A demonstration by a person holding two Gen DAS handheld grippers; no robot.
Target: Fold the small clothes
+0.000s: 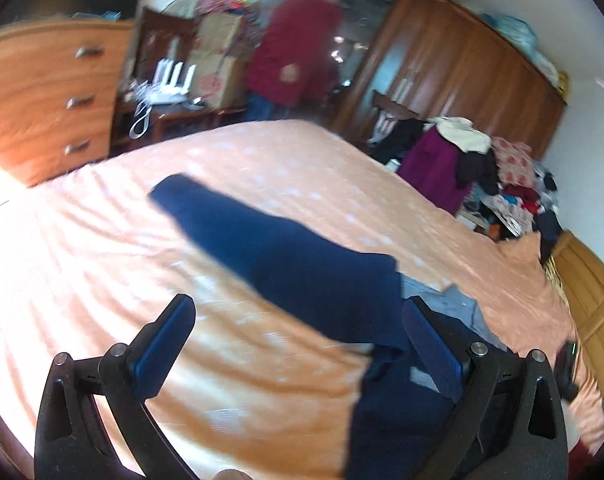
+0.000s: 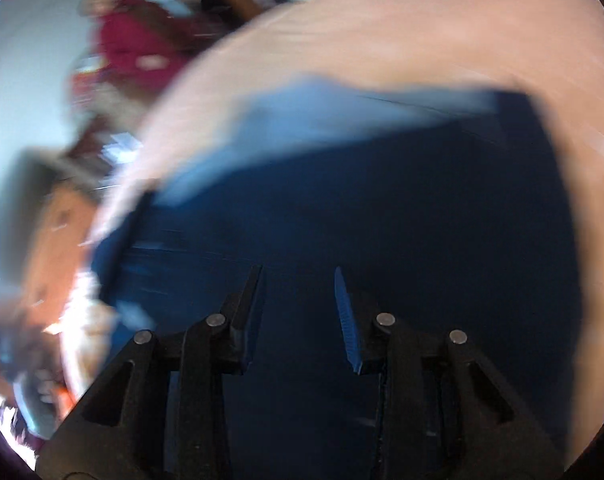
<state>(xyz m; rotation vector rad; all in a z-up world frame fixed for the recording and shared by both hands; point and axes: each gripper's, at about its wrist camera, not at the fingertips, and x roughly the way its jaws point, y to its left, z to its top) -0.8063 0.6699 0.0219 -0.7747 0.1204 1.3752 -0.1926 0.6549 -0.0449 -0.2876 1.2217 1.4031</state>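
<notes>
A navy garment (image 1: 286, 256) lies in a long diagonal strip on the orange bed sheet (image 1: 102, 264), from upper left to lower right. My left gripper (image 1: 298, 302) is open wide just above it, and the cloth runs past the inner side of its right finger (image 1: 433, 344). A grey-blue patch of fabric (image 1: 445, 300) shows beside that finger. The right wrist view is blurred by motion. There the navy garment (image 2: 381, 208) fills most of the frame, with a lighter blue area (image 2: 321, 120) at its far edge. My right gripper (image 2: 298, 280) hovers over it with its fingers apart and nothing pinched.
A person in a red top (image 1: 298, 48) stands beyond the far side of the bed. A heap of clothes (image 1: 481, 172) sits at the right edge. A wooden dresser (image 1: 42, 92) stands at the left and a wardrobe (image 1: 461, 72) at the back right.
</notes>
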